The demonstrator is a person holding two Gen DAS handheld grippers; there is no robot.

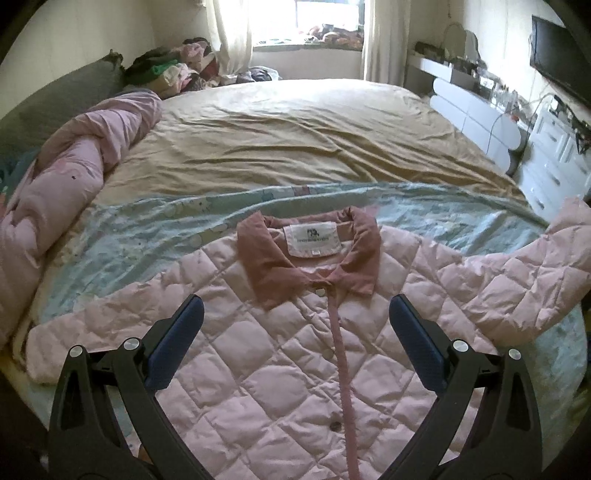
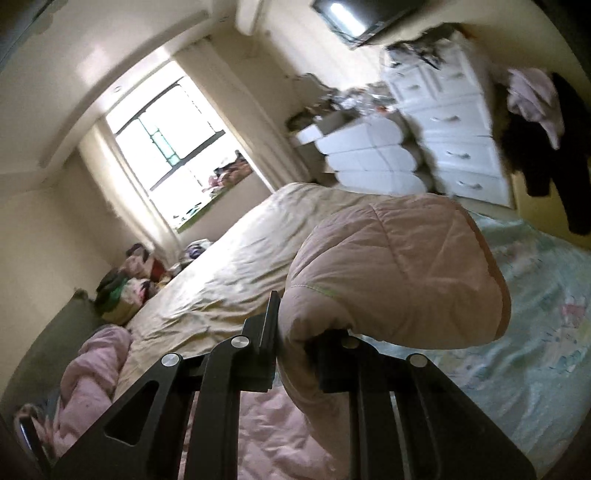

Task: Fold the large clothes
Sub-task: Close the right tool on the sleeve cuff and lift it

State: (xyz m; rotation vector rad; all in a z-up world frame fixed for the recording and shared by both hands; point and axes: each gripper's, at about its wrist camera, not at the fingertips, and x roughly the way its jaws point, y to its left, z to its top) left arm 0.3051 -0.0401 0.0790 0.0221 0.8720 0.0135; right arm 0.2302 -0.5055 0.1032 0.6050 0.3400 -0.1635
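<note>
Jacket (image 1: 280,369) hem cut off at the left wrist frame's bottom edge; label (image 1: 312,239) text too small to read. Right tongs (image 2: 293,343) tips buried in the sleeve (image 2: 391,273). Right wrist view motion-blurred: dresser (image 2: 454,122) clutter unreadable, TV (image 2: 365,16) cropped at the top.

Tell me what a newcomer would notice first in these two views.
First, the pale pink quilted jacket with a darker rose collar, spread front-up on the bed's near end under the open left gripper. Next, its puffy pink sleeve, raised off the bed, clamped in the right gripper.
</note>
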